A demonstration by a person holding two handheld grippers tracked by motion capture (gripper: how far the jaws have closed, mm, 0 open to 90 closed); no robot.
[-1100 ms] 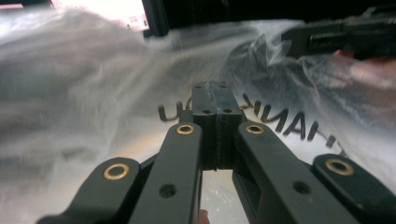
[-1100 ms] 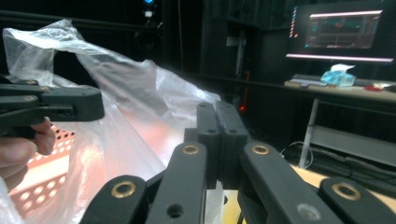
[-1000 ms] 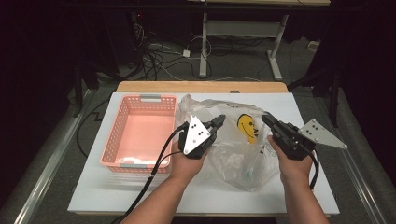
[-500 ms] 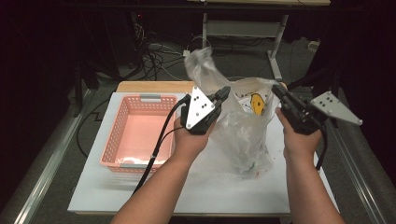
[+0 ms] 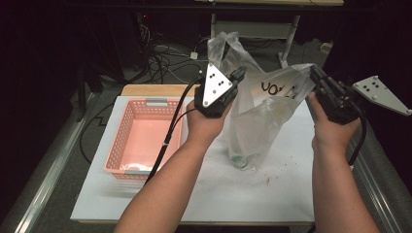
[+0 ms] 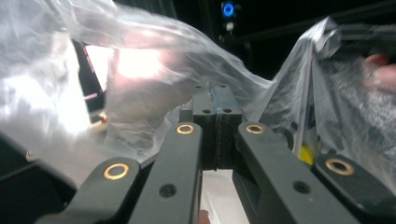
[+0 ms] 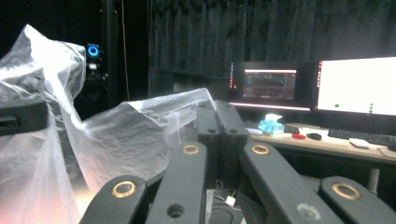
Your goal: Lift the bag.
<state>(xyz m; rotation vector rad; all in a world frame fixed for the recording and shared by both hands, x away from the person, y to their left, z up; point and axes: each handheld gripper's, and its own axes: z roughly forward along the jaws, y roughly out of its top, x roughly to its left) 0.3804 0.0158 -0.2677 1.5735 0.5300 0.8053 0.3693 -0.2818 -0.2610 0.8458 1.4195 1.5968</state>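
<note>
The clear plastic bag hangs between your two grippers, lifted above the tabletop so that just its bottom end reaches down to the white surface. Something small and greenish sits in that bottom end, too blurred through the plastic to name. Black print shows on the upper part of the bag, between the two sets of jaws.

Your left gripper has its jaws pressed together on the bag's left edge; in the left gripper view the plastic bunches up right at the closed tips. Your right gripper is likewise closed, its jaws pinching the bag's right upper corner; in the right gripper view the film spreads away to the left of the closed tips.

The two grippers are held well apart, at about the same height, so the bag's mouth is stretched between them.

To the left of your left jaws, and lower, a pink basket rests on the tabletop, apart from the bag
</note>
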